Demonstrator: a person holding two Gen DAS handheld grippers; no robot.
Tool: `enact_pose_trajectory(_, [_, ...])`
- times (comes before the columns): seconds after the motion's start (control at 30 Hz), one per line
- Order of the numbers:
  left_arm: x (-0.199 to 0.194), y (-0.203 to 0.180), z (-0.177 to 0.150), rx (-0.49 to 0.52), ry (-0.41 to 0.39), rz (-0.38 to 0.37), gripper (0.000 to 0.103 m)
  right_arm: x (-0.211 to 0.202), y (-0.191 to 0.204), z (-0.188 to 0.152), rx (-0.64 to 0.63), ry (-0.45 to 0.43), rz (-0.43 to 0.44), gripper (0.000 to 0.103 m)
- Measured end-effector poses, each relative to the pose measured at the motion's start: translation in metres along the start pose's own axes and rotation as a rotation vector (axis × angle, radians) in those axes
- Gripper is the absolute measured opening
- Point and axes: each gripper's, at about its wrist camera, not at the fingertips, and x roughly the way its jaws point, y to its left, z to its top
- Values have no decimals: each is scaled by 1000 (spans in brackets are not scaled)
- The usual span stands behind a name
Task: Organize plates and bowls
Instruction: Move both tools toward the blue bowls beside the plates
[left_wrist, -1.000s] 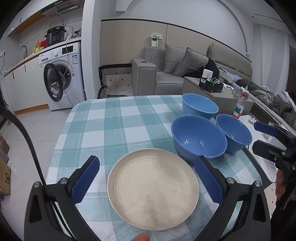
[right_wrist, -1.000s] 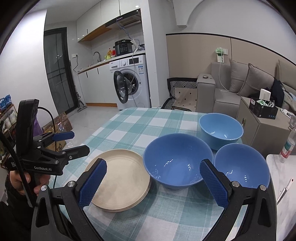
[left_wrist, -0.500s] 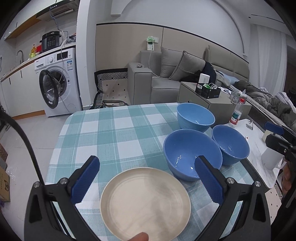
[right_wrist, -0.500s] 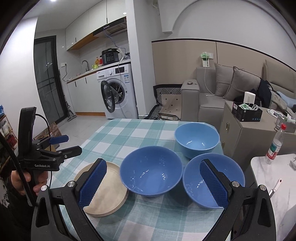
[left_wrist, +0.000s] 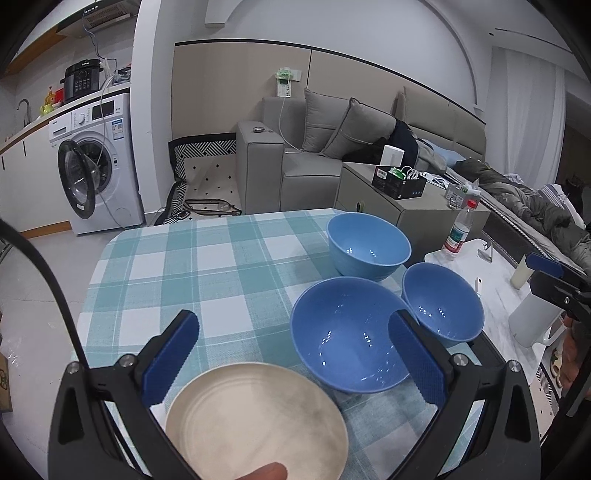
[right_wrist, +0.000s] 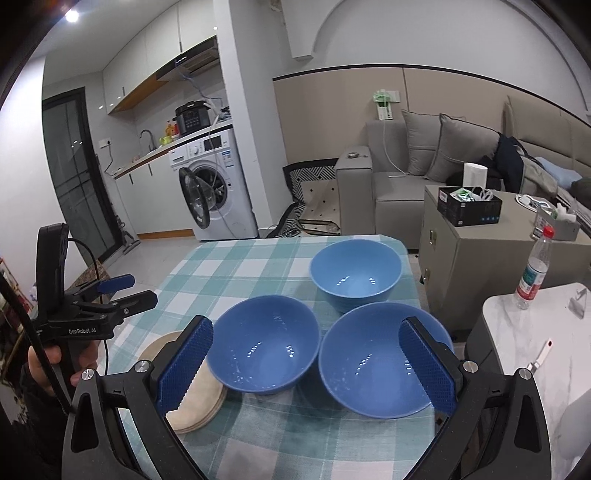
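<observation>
Three blue bowls stand on the checked tablecloth: a far one (left_wrist: 368, 248) (right_wrist: 355, 273), a near-left one (left_wrist: 347, 332) (right_wrist: 263, 348) and a near-right one (left_wrist: 443, 301) (right_wrist: 376, 360). A stack of cream plates (left_wrist: 255, 417) (right_wrist: 201, 391) lies at the table's near left corner. My left gripper (left_wrist: 295, 360) is open, above and behind the plates, holding nothing. My right gripper (right_wrist: 308, 363) is open over the two near bowls, apart from them. In the right wrist view the left gripper (right_wrist: 122, 291) shows at the left, held in a hand.
The table (left_wrist: 207, 280) has a teal checked cloth. A white marble side table (right_wrist: 535, 332) with a water bottle (right_wrist: 533, 273) stands to the right, and a white jug (left_wrist: 532, 321) is on it. A washing machine (left_wrist: 96, 162), sofa (left_wrist: 332, 147) and grey cabinet (right_wrist: 480, 251) lie beyond.
Both grippers have pulled back and up from the table, so plates and bowls sit lower and smaller in view. Both stay open. Nothing on the table has moved.
</observation>
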Motion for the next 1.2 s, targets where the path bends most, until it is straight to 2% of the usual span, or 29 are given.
enact_pose_trajectory(0.2, [10,-12,16,14,0,-16,103,-4,-23,12,49,3,-10,102])
enact_pose_trajectory(0.5, [33,-20,36,8,15,-17,103,-4,-32,27,54,-7,-13,102])
enact_pose_trajectory(1.2, [98,-32,72,18,73,1,103,47,-62,59,75,51,-81,102])
